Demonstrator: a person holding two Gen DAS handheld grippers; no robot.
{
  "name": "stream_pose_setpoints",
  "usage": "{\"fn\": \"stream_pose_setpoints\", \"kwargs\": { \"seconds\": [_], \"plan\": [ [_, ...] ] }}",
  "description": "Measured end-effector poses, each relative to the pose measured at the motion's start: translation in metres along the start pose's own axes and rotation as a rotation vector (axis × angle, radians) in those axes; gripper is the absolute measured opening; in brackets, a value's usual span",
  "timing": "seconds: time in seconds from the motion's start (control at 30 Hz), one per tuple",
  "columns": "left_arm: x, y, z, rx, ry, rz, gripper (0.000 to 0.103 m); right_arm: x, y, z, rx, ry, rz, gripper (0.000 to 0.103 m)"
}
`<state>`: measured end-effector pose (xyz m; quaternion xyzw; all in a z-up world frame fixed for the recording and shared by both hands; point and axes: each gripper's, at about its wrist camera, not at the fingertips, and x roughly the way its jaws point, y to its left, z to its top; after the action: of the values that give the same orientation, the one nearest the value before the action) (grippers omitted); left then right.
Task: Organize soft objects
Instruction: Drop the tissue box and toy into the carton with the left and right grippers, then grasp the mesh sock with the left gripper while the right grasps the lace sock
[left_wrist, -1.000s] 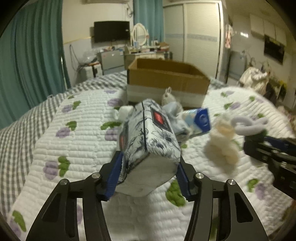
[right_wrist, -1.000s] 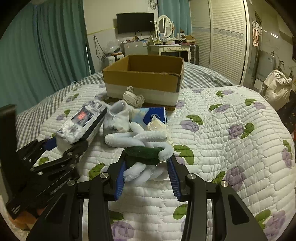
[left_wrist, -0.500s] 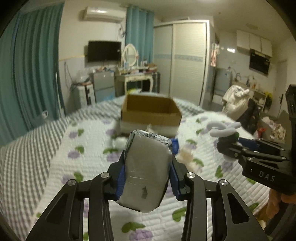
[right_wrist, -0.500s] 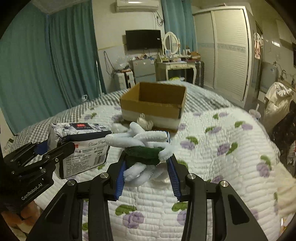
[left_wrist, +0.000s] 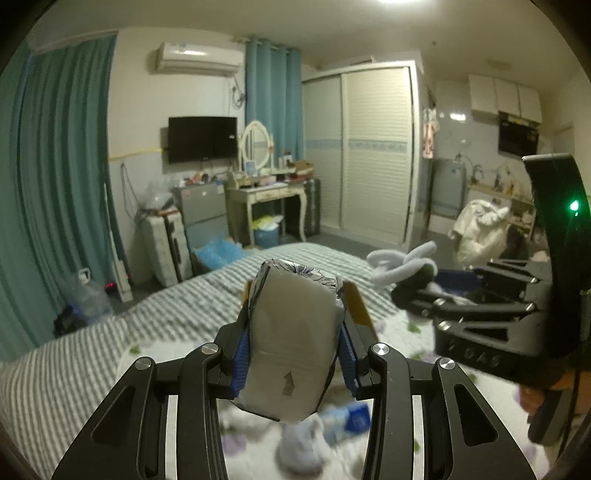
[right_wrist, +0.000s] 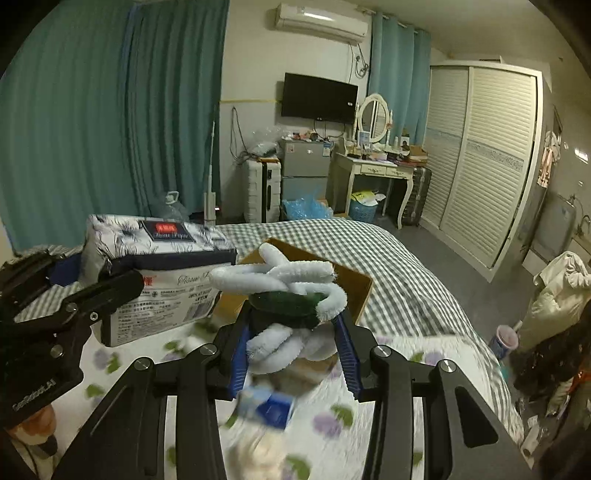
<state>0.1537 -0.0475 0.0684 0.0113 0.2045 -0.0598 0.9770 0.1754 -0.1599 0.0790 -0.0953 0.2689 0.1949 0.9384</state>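
Blue-padded left tongs pinch a tissue pack; right tongs pinch a white-and-green plush toy. Both held above the bed, before the box.

Home bedroom: quilted bed, dressing table, wardrobe, wall TV.

Floral black-white tissue pack, checked bedspread
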Motion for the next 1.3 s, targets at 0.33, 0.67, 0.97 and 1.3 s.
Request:
{"fn": "stream_pose_setpoints", "kwargs": {
  "seconds": [0.33,0.67,0.97,1.3],
  "plan": [
    [0.137,0.008,-0.007,0.031,0.085,0.022,0.039,0.161,-0.055,0.005,0.105,0.096,0.077,0.041],
    [0.154,0.01,-0.017,0.01,0.149,0.085,0.08,0.203,-0.072,-0.023,0.047,0.182,0.068,0.076],
    [0.06,0.018,0.023,-0.024,0.084,0.108,0.087,0.104,-0.074,-0.01,0.02,0.123,-0.016,0.081],
    [-0.084,0.003,0.019,-0.003,0.015,0.158,0.097,-0.057,-0.032,-0.002,-0.005,-0.014,-0.062,0.103]
  ]
}}
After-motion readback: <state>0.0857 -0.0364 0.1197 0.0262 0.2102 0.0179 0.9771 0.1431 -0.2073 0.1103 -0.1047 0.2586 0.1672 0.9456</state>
